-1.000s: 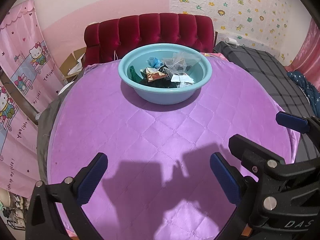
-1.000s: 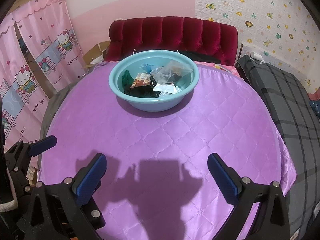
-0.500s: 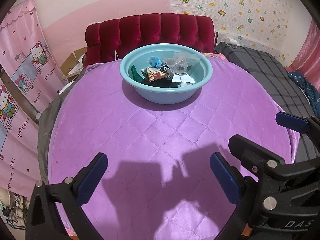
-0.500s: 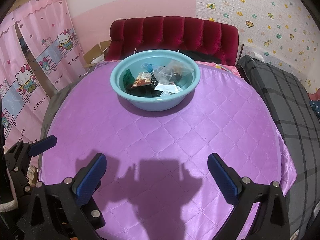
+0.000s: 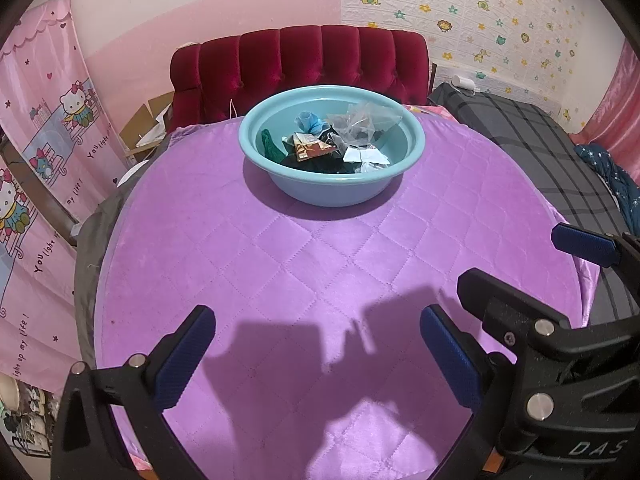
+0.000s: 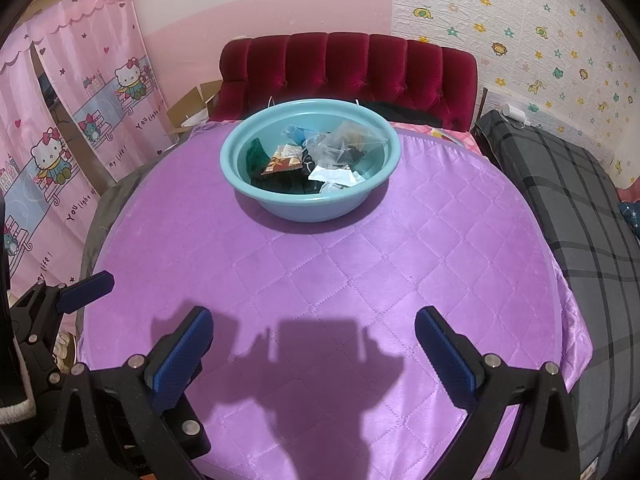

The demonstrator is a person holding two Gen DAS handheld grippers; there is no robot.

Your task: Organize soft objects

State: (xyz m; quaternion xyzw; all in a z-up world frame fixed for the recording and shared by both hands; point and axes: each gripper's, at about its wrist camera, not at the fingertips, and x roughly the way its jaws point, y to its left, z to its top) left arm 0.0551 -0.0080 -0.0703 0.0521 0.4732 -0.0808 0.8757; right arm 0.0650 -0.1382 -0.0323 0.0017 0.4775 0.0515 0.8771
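Observation:
A light blue basin (image 5: 332, 194) (image 6: 308, 208) stands at the far side of the round purple quilted table (image 5: 320, 280) (image 6: 320, 272). Inside it lie several soft items: a clear plastic bag (image 5: 362, 122) (image 6: 344, 140), a brown packet (image 5: 310, 146) (image 6: 284, 160), dark green cloth (image 5: 272, 146) (image 6: 256, 154), a blue piece (image 5: 310, 122) and white wrappers (image 5: 368, 158) (image 6: 336, 176). My left gripper (image 5: 316, 344) hovers open over the near table edge, empty. My right gripper (image 6: 314, 342) is open and empty too, beside the left one, well short of the basin.
A dark red tufted headboard (image 5: 300, 60) (image 6: 352, 68) rises behind the table. A grey plaid bed (image 5: 540, 140) (image 6: 580, 200) runs along the right. Pink cartoon curtains (image 5: 44, 120) (image 6: 72, 112) and cardboard boxes (image 5: 148, 120) fill the left.
Both views have shifted slightly, so the basin sits a touch further right in frame. Both grippers stay open and empty; nothing on the table moved.

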